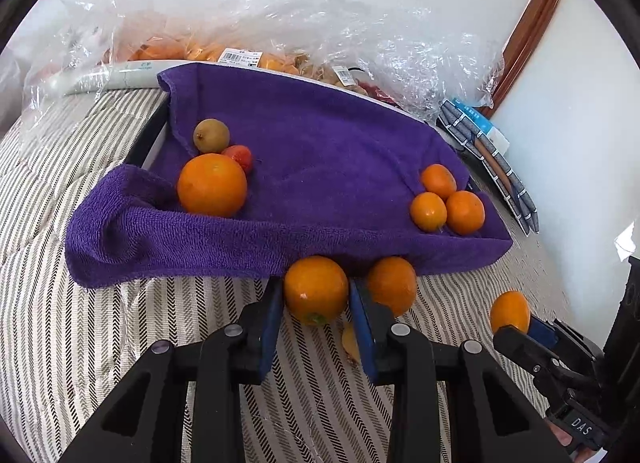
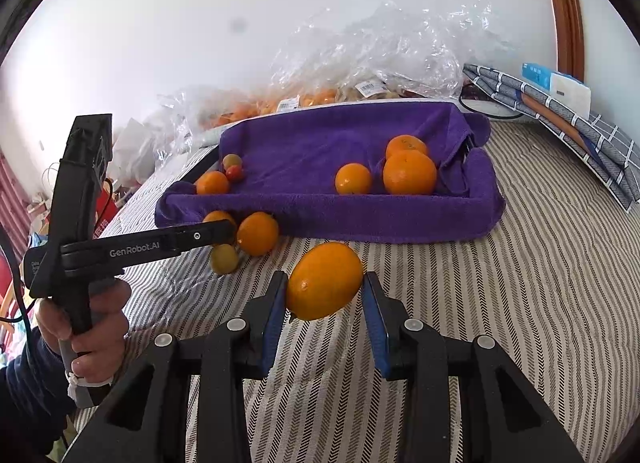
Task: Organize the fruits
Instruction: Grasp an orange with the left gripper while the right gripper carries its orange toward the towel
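Note:
A purple towel-lined tray (image 1: 320,143) (image 2: 320,143) stands on the striped bed. At its left sit a big orange (image 1: 212,185), a small green fruit (image 1: 211,135) and a small red fruit (image 1: 240,156). At its right sit three small oranges (image 1: 448,199) (image 2: 408,171). My left gripper (image 1: 316,295) is shut on an orange (image 1: 316,289) (image 2: 218,219) at the tray's front wall. Another orange (image 1: 394,283) (image 2: 257,233) lies beside it. My right gripper (image 2: 324,283) (image 1: 516,323) is shut on an orange (image 2: 324,281) (image 1: 510,310), held above the bed.
A small yellow-green fruit (image 2: 224,258) lies on the bed under my left gripper. Clear plastic bags of fruit (image 1: 280,43) (image 2: 360,63) lie behind the tray. Folded patterned cloth and a box (image 1: 488,155) (image 2: 560,111) lie at the right by the wall.

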